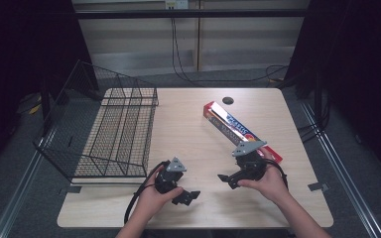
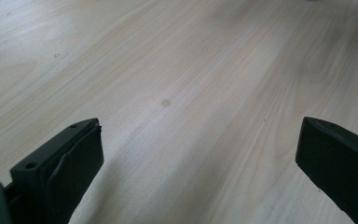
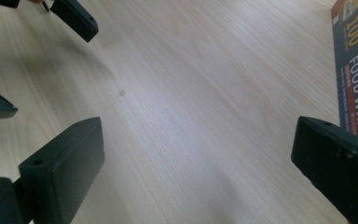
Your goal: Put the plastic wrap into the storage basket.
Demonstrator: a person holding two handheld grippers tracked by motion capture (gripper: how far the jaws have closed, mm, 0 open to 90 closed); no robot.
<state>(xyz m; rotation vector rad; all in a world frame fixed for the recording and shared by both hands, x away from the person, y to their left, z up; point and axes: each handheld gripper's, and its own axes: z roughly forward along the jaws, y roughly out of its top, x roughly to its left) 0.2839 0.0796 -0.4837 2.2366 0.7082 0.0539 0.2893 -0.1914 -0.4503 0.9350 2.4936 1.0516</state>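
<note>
- Black wire mesh basket (image 1: pixel 110 130), rectangular, sits on the far left part of the light wood tabletop (image 1: pixel 188 134); its left side hangs out past the tabletop's left edge.
- Left hand-held gripper (image 1: pixel 188 197), black with a grey three-cornered plate, near the tabletop's front edge, just right of the basket's front corner; held in the left hand (image 1: pixel 155 198), black cable looping off toward the front.
- Left gripper view: left hand-held gripper (image 2: pixel 198 163) jaws spread wide, nothing between them, bare wood grain and a small dark spot (image 2: pixel 166 102) on the tabletop below.
- Right hand-held gripper (image 1: pixel 226 179), black, grey plate on top, right of the tabletop's centre near the front; held in the right hand (image 1: pixel 268 181), tips pointing toward the left one, the two near but apart.
- Right gripper view: right hand-held gripper (image 3: pixel 196 163) jaws wide apart, empty.
- Long red and blue plastic food wrap box (image 1: pixel 238 130), cardboard, lies diagonally on the right half of the tabletop, near end under the right hand-held gripper's plate; in the right gripper view the box (image 3: pixel 356 70) is beside the right jaw.
- Small round black hole (image 1: pixel 228 100) near the tabletop's back edge, just behind the box's far end.
</note>
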